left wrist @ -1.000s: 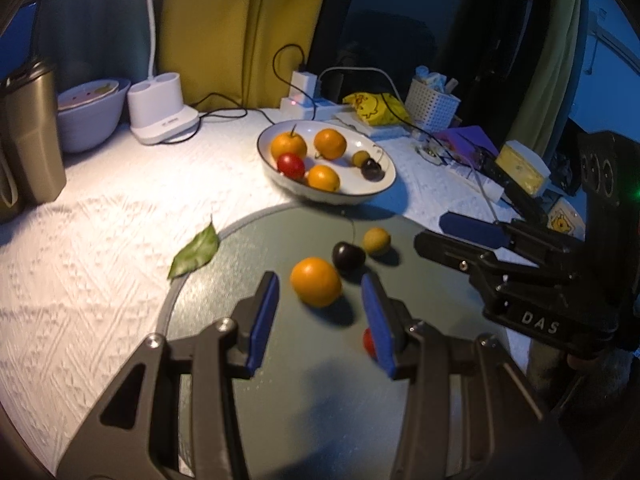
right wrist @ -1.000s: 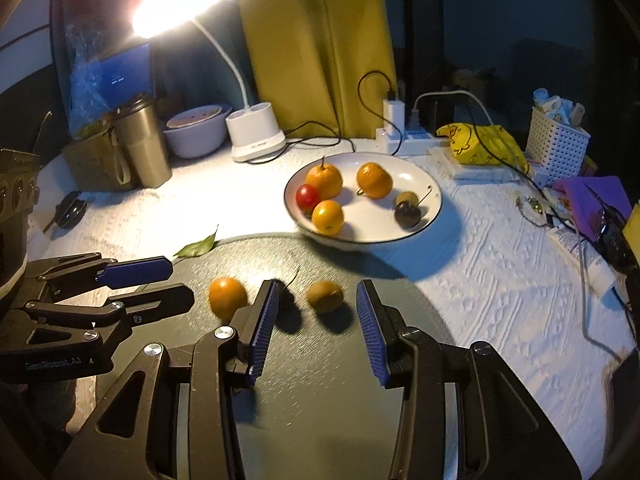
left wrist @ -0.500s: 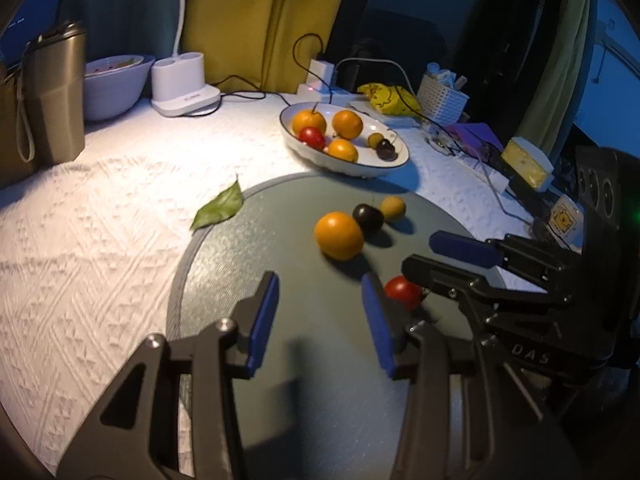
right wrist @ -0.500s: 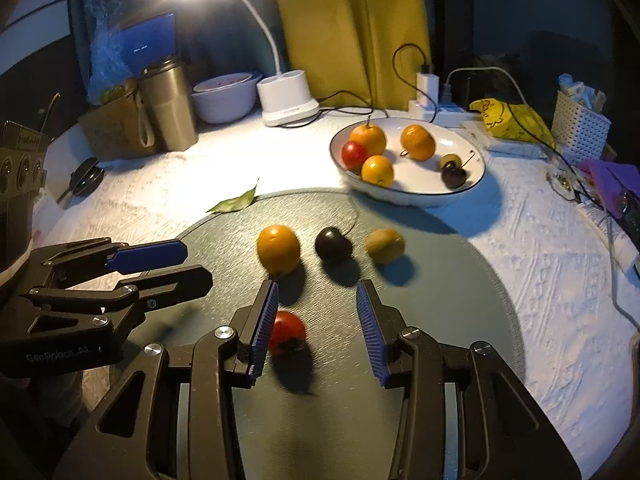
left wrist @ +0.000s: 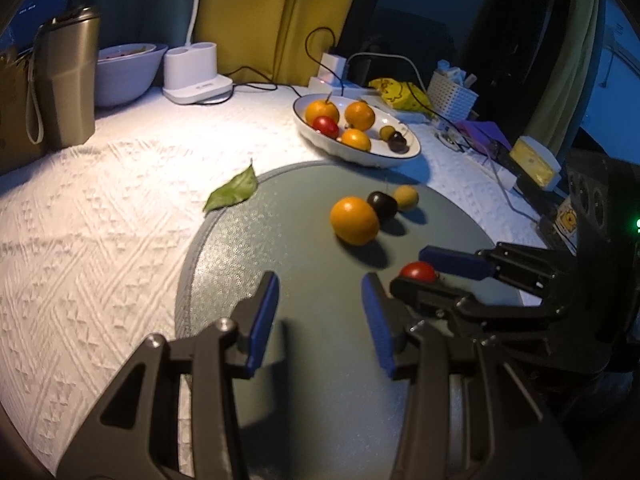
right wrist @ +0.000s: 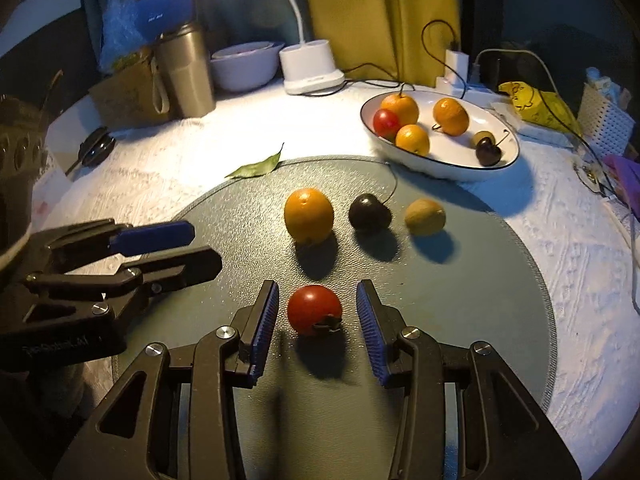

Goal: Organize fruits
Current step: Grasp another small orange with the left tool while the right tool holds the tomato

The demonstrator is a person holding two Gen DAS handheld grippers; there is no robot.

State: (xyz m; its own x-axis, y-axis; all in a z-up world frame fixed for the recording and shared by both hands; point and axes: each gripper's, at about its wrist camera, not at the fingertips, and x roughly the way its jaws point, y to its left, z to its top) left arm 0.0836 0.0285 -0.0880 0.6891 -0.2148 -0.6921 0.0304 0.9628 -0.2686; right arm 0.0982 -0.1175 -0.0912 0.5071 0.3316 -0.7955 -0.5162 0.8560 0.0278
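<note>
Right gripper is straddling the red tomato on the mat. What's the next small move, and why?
Probably close the right gripper on the red tomato. Its fingers stand open on either side of the fruit, with a visible gap at each pad, and the tomato rests on the round mat, roughly centred between them. The left gripper is open and off to the side, so nothing blocks the pinch.

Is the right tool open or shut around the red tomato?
Open: the right tool straddles the red tomato, with a gap visible on both sides.
</note>
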